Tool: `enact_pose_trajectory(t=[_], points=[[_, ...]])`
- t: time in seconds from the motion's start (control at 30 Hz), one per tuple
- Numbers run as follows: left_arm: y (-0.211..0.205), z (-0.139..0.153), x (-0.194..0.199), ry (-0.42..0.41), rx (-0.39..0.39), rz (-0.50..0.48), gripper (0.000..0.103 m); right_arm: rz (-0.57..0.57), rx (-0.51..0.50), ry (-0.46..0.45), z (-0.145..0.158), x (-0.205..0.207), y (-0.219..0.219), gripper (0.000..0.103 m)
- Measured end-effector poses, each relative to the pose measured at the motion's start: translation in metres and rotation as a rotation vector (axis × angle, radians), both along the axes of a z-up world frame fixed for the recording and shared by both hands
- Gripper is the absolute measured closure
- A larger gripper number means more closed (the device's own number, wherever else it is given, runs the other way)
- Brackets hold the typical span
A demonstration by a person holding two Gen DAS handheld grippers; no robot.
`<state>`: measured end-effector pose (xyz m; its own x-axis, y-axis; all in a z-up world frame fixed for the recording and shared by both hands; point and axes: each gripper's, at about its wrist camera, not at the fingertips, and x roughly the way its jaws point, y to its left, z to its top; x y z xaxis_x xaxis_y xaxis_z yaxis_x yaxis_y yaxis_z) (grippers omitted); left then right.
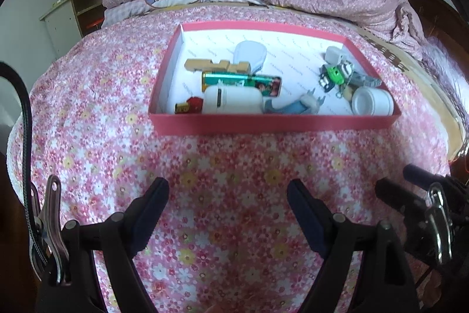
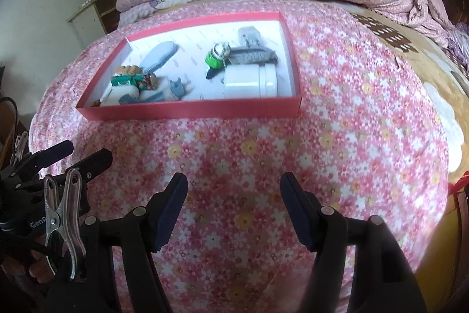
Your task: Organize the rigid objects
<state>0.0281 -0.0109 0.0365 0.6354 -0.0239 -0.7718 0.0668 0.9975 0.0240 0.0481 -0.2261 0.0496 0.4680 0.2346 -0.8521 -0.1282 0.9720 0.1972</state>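
Red box (image 1: 272, 123) of trinkets beyond empty, parted left tongs (image 1: 228, 197)

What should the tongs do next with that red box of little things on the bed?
Probably move the right tongs forward toward the white jar at the red box's near right corner. Both tongs are open and empty over the flowered bedspread, short of the box.
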Motion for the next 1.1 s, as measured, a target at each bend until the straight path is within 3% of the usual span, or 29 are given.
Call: enact_pose_trajectory(t=[0.3,1.1], points=[[0.005,-0.014,0.006,0.047,-0.006,0.026,0.017,-0.011,-0.042,0.017,-0.010,0.000,0.002,0.036],[0.004,-0.016,0.003,0.035,0.000,0.028,0.014,-0.016,-0.100,-0.016,-0.015,-0.004,0.013,0.029]])
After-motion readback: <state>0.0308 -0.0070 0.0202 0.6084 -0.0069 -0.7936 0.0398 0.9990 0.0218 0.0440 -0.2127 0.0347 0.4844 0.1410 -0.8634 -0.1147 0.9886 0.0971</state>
